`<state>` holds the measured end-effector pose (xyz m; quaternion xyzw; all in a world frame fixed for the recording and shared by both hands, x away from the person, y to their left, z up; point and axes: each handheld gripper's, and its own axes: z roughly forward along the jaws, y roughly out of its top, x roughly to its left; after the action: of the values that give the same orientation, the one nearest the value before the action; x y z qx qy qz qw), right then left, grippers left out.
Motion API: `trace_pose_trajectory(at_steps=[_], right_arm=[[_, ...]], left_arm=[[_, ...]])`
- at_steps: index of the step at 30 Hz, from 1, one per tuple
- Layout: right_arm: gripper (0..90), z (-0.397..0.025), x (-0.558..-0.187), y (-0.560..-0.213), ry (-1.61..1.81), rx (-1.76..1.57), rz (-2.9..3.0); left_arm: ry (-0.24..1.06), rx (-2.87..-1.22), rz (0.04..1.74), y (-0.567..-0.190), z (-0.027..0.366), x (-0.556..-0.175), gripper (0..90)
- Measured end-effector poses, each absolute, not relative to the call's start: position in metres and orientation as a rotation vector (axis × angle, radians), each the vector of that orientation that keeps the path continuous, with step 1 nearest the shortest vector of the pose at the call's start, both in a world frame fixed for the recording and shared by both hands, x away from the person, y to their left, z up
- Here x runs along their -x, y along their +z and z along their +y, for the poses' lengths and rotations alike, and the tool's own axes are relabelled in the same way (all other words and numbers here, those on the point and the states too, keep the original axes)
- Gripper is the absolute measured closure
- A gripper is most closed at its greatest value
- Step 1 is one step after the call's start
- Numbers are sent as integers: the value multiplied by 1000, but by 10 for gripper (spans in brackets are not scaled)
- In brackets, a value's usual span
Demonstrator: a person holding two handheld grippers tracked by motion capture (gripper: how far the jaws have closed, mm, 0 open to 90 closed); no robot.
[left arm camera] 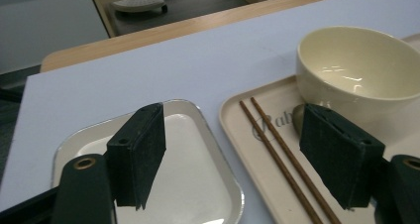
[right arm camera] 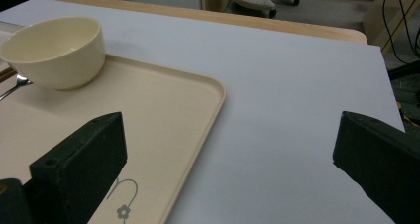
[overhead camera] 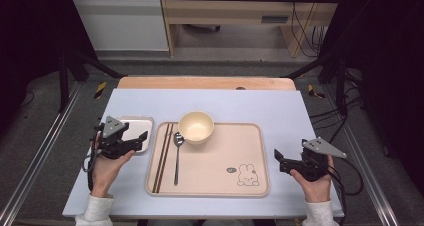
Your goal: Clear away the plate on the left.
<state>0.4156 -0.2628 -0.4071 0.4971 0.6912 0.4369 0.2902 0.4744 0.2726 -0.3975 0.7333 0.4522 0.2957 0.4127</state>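
Note:
A beige tray point(overhead camera: 220, 156) with a rabbit picture lies mid-table. On its far left part stand a cream bowl point(overhead camera: 196, 127), a metal spoon point(overhead camera: 177, 156) and two brown chopsticks point(overhead camera: 163, 156). A small silver dish point(overhead camera: 137, 128) lies left of the tray. My left gripper point(overhead camera: 141, 141) hovers open over that dish's near edge, pointing right. In the left gripper view its jaws point(left arm camera: 237, 149) stand wide apart over the dish point(left arm camera: 193, 169) and the chopsticks point(left arm camera: 277, 149), with the bowl point(left arm camera: 356, 70) beyond. My right gripper point(overhead camera: 279, 161) is open just right of the tray, holding nothing point(right arm camera: 230, 154).
A pale blue mat point(overhead camera: 250, 103) covers the wooden table point(overhead camera: 205, 82). Black frame posts point(overhead camera: 62, 81) stand at both sides, and cables point(overhead camera: 350, 121) hang at the right. The tray's right half point(right arm camera: 163, 115) is bare.

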Motion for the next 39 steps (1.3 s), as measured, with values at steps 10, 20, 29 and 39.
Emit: trace_pose_trajectory(at_steps=[10, 20, 29, 39], right_arm=[[6, -261, -417, -408, 1165, -1323, 1851], [6, -260, -418, -409, 1157, -1324, 1857], [6, -259, -418, -410, 1158, -1327, 1861], [6, -258, -419, -411, 1156, -1325, 1863]], left_arm=[[793, -1839, 1191, -393, 303, -486, 230], [804, -1835, 1245, -399, 323, -499, 220], [791, -1870, 1318, -415, 337, -516, 242], [782, -1859, 1406, -434, 355, -528, 332]])
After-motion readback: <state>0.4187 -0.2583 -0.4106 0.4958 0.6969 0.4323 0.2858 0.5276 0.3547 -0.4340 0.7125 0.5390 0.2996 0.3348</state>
